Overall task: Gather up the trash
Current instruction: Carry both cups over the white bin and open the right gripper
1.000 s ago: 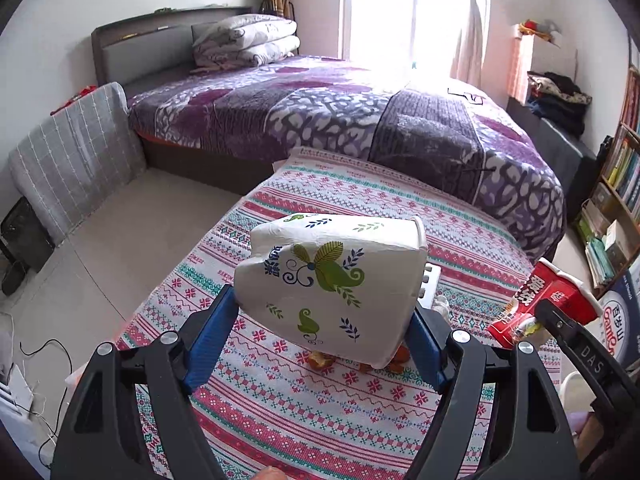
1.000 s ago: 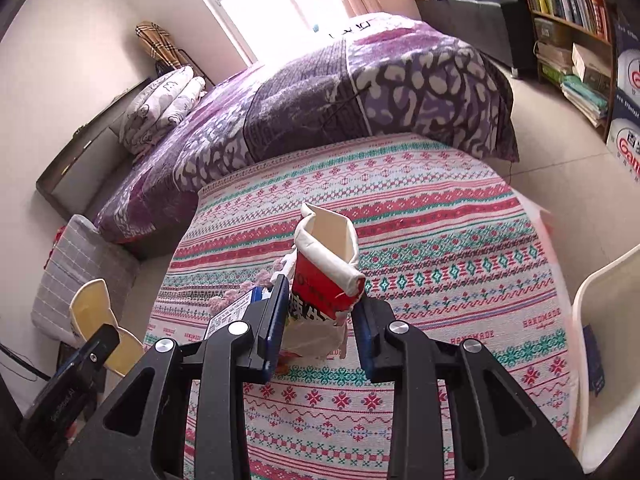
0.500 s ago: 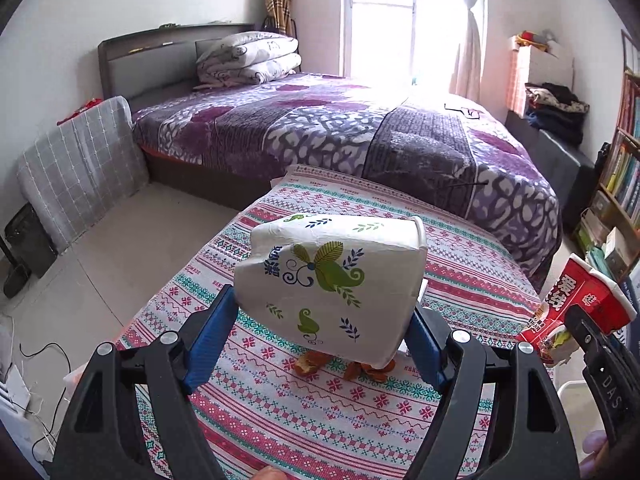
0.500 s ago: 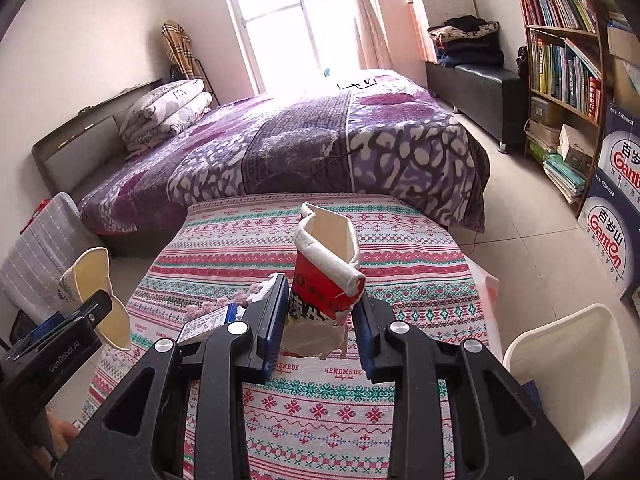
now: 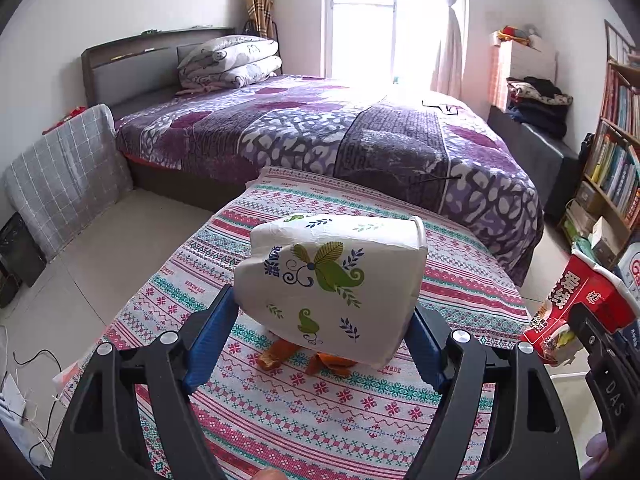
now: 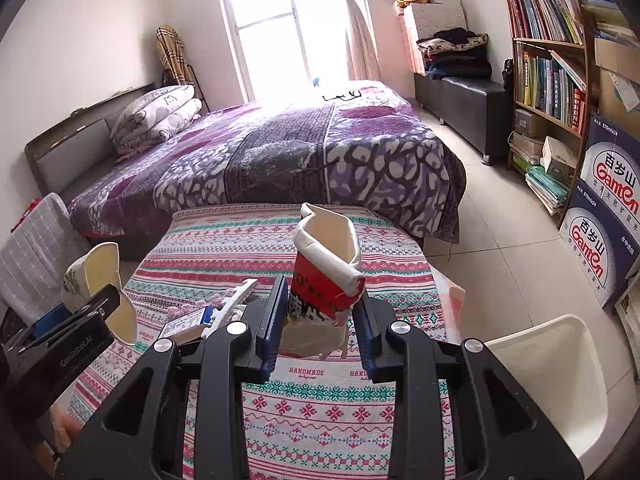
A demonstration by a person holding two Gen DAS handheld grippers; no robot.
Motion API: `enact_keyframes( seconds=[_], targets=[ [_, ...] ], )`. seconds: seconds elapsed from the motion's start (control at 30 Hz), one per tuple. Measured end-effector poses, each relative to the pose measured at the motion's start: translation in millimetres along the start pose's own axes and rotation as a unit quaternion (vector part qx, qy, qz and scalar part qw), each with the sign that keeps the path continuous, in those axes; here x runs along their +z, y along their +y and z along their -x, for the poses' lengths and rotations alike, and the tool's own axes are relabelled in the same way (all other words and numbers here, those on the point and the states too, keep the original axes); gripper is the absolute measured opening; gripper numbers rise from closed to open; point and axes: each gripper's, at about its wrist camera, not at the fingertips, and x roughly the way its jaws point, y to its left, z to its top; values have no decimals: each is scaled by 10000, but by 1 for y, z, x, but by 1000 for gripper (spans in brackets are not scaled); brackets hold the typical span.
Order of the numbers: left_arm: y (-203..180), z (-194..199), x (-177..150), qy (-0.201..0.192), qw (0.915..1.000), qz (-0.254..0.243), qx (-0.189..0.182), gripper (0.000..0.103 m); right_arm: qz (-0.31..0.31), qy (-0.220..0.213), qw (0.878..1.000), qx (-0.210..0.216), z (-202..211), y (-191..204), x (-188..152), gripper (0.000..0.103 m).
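Striped woven cloth covers the table (image 6: 320,400) across the lower middle of both views, with the white bin (image 6: 560,368) at lower right in the right view. Centre frame, the left gripper (image 5: 320,336) clenches a crushed white paper cup (image 5: 332,284) and the right gripper (image 6: 320,320) pinches a squashed red cup (image 6: 324,272), both lifted clear. Flattened paper could slip from the pads if tilted, and orange scraps (image 5: 304,356) lie uncollected.

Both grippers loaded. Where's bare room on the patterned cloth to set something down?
Free: the far cloth toward the purple bed, and the near strip under the right gripper. Crowded: mid-left, around the orange peels, blue-white packet and white comb-like piece.
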Motion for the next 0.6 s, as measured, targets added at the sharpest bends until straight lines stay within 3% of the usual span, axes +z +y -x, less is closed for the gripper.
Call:
enact_keyframes(
  seconds=[0.6],
  targets=[
    [-67, 14, -14, -17, 9981, -447, -416, 77, -371, 26, 9980, -510, 21, -64, 2, 31]
  ],
)
